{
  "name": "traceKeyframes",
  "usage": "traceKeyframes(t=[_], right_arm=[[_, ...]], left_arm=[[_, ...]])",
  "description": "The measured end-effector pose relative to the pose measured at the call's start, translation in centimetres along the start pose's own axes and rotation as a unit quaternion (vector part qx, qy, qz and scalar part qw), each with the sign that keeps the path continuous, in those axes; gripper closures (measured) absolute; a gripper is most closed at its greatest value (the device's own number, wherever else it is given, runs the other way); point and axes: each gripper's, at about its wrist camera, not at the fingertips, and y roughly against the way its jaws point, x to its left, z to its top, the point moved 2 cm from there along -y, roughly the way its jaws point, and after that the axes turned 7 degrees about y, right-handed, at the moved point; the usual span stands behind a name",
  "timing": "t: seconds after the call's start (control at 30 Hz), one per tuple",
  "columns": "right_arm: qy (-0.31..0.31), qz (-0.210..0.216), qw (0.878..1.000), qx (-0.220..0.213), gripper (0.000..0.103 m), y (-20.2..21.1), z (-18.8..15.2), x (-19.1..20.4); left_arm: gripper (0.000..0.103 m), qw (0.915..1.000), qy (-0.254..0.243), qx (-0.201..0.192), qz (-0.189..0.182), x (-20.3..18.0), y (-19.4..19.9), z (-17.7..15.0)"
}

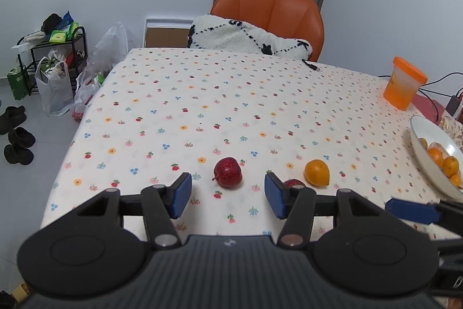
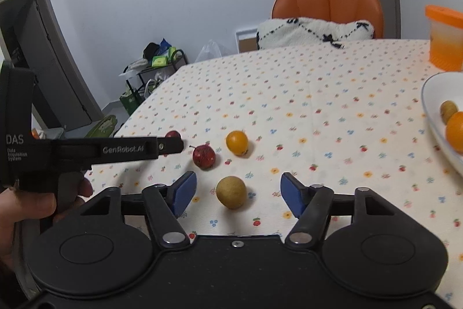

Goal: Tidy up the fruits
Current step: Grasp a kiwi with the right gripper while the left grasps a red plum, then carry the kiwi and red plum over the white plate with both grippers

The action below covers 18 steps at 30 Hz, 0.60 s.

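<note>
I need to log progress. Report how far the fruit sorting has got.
Partly done: the white bowl already holds several orange fruits and a brownish one. Nothing is in hand; the left gripper and right gripper are open. Left on the tablecloth: two red fruits, an orange fruit and a brown fruit.

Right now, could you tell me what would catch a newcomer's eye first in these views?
Probably the loose fruit on the flowery tablecloth: a red fruit ahead of the open left hand-held gripper, an orange fruit to its right. A tan fruit sits before the open right hand-held gripper; a white bowl holds more.
</note>
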Motion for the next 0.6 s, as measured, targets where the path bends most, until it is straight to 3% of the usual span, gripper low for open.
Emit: traceKeyframes(t=[0.07,0.17,0.33,0.6], right_arm=[[0.001,0.0,1.0,0.003,0.04,-0.4,-0.1,0.0],[-0.004,0.0,1.0,0.008,0.049,-1.1,-0.3,-0.1],[-0.004,0.014,1.0,0.007,0.079,-1.4,-0.5,-0.2],[-0.01,-0.003,1.0,-0.014,0.079,0.2,-0.4,-1.1]], left_arm=[[0.05,1.0,0.005,0.001,0.002,0.1,-0.4,0.1],[0.058,1.0,0.006,0.005,0.004,0.1,-1.0,0.2],[0.081,0.9999,0.007,0.002,0.008,0.1,-1.3,0.2],[0.082,0.9997,0.011,-0.016,-0.011,-0.6,0.5,0.5]])
